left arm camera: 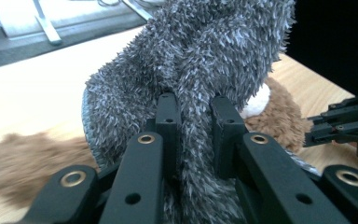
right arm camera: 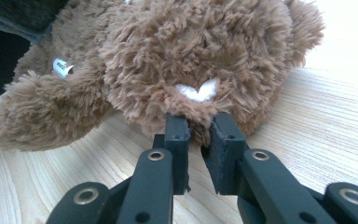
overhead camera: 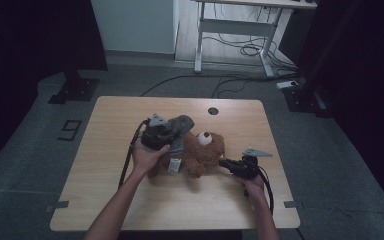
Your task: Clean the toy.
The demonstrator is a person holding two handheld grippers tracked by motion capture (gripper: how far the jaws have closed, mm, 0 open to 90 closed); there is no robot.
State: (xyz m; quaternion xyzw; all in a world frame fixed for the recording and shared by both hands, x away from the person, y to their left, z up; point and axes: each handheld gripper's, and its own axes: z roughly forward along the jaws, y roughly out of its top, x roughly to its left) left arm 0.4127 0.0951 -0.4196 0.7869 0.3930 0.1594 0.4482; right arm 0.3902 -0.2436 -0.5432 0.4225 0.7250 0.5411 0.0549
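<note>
Item: brown plush bear point(overhead camera: 204, 152), lying near the middle of our wooden bench point(overhead camera: 105, 150), muzzle up in the high view.

Item: grey fuzzy garment point(left arm camera: 200, 70), apparently a small piece of the bear's clothing. We hold a fold of it in our left gripper point(left arm camera: 193, 116), whose fingers point(left arm camera: 167, 121) are closed tight on the pile. It hangs lifted above the bear's left side, and we judge we are drawing it clear of the toy, or bringing it over to dress it.

Item: right gripper point(right arm camera: 199, 135), at the bear's right side, low to the bench. Its fingers point(right arm camera: 177, 140) pinch a tuft of brown fur just under a small white heart mark point(right arm camera: 196, 90). We judge this grip is there to anchor the bear so it does not drag along with the garment.

Item: white tag point(right arm camera: 61, 68), on the bear's far flank.
</note>
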